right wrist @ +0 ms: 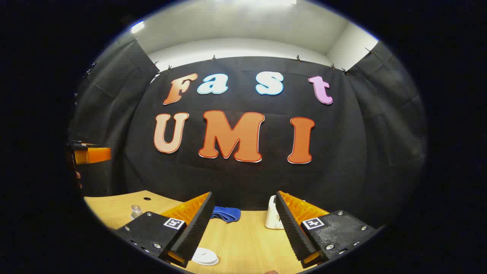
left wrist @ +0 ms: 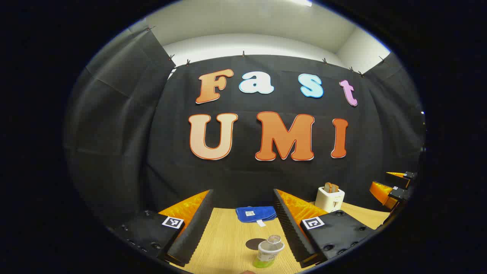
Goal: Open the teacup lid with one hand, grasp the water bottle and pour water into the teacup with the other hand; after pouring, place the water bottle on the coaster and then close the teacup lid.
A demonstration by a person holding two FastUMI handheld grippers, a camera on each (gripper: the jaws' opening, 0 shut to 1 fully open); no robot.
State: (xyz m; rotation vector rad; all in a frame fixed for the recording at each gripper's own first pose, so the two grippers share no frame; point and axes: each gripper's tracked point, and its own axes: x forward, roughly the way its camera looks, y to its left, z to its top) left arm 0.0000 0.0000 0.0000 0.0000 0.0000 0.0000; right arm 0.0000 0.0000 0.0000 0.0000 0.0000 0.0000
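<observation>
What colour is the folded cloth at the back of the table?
Blue, with a small white tag. The cloth shows best in the left gripper view, lying on the wooden table.

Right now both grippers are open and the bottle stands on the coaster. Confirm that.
Not quite. In the left gripper view the bottle stands on the bare table, beside the coaster, not on it. Both the left gripper and the right gripper are open.

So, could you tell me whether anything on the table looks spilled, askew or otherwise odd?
Nothing stands out. The bottle stands upright beside the coaster, the cloth lies folded, and the toaster sits upright. No spill is visible.
</observation>
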